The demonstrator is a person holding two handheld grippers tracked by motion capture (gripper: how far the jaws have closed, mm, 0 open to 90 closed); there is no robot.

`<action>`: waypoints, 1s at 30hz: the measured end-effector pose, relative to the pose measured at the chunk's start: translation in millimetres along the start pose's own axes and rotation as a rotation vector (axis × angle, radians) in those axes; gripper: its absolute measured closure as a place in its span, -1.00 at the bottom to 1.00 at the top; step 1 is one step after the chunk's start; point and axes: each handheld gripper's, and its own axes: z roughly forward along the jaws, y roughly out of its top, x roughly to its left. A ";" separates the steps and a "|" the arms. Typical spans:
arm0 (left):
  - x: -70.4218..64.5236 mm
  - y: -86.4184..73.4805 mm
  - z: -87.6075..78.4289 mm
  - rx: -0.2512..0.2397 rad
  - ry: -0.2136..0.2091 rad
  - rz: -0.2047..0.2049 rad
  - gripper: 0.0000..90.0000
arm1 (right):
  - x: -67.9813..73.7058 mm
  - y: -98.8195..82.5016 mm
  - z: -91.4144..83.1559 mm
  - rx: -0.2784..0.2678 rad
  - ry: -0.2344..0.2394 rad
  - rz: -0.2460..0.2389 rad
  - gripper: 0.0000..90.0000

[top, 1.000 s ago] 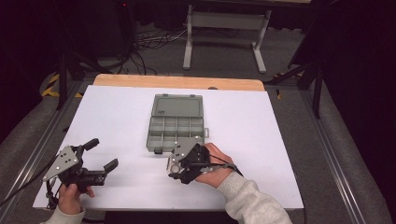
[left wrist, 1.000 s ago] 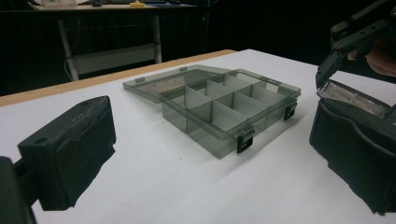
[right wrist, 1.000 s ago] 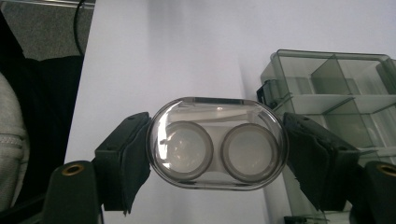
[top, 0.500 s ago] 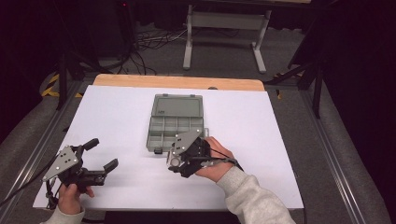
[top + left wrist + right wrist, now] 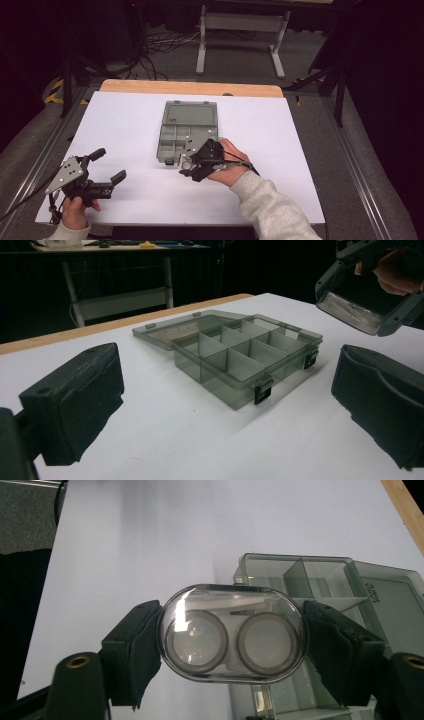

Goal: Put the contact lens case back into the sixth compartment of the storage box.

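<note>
On organizer box (image 5: pixel 350 587) lid: unreadable embossed txt.

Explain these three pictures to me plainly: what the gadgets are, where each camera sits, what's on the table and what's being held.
A person holds a hand-operated two-jaw gripper in each hand. The high view looks down on a white table from above. The other two cameras ride on the grippers, looking along their black jaws. On the table lies a grey compartment box with its lid open. The left gripper is open and holds nothing. The right gripper is shut on a clear oval case with two round wells, held above the box's near edge.
</note>
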 end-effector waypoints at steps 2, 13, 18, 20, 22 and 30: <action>0.2 0.0 -0.1 -0.001 0.001 0.000 -0.97 | -2.3 1.6 0.7 0.003 -0.004 0.000 -0.41; 0.3 0.0 -0.3 0.003 0.001 -0.004 -0.97 | -16.5 8.2 4.5 0.013 -0.015 -0.005 -0.41; 1.4 0.0 -0.4 0.001 0.000 0.005 -0.97 | -21.8 8.8 6.2 0.014 -0.023 -0.004 -0.41; 1.1 0.0 -0.4 -0.001 0.000 -0.001 -0.97 | -24.2 8.7 7.3 0.014 -0.025 -0.002 -0.41; 1.1 0.0 -0.5 -0.001 0.000 -0.001 -0.97 | -26.3 8.9 8.3 0.016 -0.027 -0.003 -0.41; 1.4 -0.1 -0.5 -0.001 0.000 -0.002 -0.97 | -33.5 10.8 11.1 0.017 -0.033 -0.005 -0.41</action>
